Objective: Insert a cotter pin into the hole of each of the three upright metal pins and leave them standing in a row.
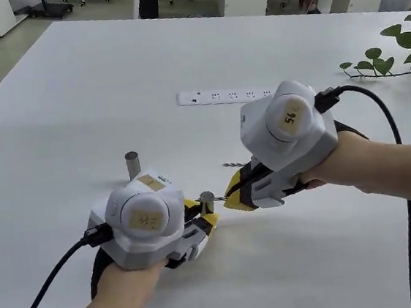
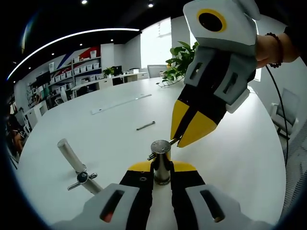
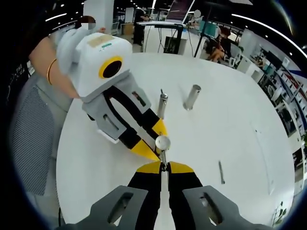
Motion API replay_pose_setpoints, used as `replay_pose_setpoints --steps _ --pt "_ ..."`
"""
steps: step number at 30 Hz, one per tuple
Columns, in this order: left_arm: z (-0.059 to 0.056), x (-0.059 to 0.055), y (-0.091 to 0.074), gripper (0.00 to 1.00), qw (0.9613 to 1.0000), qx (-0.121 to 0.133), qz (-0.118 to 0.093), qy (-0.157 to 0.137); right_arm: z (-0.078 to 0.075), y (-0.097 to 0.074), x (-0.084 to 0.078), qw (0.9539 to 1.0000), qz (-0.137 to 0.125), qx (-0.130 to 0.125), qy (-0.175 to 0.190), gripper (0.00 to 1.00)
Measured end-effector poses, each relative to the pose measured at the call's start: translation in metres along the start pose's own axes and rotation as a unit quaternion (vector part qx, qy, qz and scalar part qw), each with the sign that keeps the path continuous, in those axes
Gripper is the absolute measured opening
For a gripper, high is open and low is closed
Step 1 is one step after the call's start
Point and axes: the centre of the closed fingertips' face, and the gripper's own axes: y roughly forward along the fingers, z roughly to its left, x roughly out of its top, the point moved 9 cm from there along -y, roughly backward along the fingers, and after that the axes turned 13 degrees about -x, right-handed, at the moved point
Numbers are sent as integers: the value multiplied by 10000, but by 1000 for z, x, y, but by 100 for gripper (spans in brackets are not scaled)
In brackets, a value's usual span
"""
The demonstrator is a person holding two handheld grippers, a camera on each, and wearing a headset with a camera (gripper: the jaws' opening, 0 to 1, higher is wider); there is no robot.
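The left tool (image 2: 161, 168) is clamped on an upright metal pin (image 2: 161, 160), which stands on the white tabletop (image 1: 110, 83) between its yellow jaw tips. The right tool (image 3: 163, 166) points at it from the opposite side, its jaws pinched on a thin cotter pin (image 3: 163, 157) that runs straight from its tips into the pin just under the head. In the left gripper view a short end sticks out on the pin's other side. Beyond the right tool's tips stand a second pin (image 3: 162, 104) with a cotter pin (image 2: 82, 177) through it and a bare third pin (image 3: 192, 97) beside it. A loose cotter pin (image 3: 221, 171) lies right of the right tool's jaws.
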Motion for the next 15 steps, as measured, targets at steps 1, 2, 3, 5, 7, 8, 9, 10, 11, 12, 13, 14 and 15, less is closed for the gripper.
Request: replay_pose_setpoints --steps 1,2,3,5,7,8,9,10,11,12,13,14,15 --pt "0 -1 0 10 10000 5 -6 3 1 0 1 10000 -13 0 -6 0" --pt "0 -1 0 10 10000 7 -14 -1 0 0 1 10000 -23 0 -1 0" --pt "0 -1 0 10 10000 9 -21 -11 1 1 1 10000 -79 7 39 0" --pt "0 -1 0 10 10000 16 -17 -1 1 1 2 9999 -110 12 98 0" --pt "0 -1 1 10 10000 38 -10 16 2 0 2 9999 -136 10 84 0" --pt "0 -1 1 10 10000 48 -10 24 2 0 2 9999 -141 5 97 0" --pt "0 -1 1 10 10000 55 -14 29 2 0 2 9998 -155 -1 125 0" --pt "0 -1 1 10 10000 59 -19 23 2 0 2 9997 -168 -7 163 0" --pt "0 -1 1 10 10000 64 -22 16 3 0 2 9995 -203 -13 220 0" --pt "0 -1 1 10 10000 71 -22 21 3 0 1 9995 -225 1 237 0" --pt "-1 -1 1 10 10000 80 -24 18 4 0 2 9992 -295 14 271 1" --pt "-1 -1 1 10 10000 91 -28 1 4 -1 2 9990 -331 15 306 3" --pt "-1 -1 2 10 9999 96 -31 -5 4 -2 3 9990 -329 0 310 6"
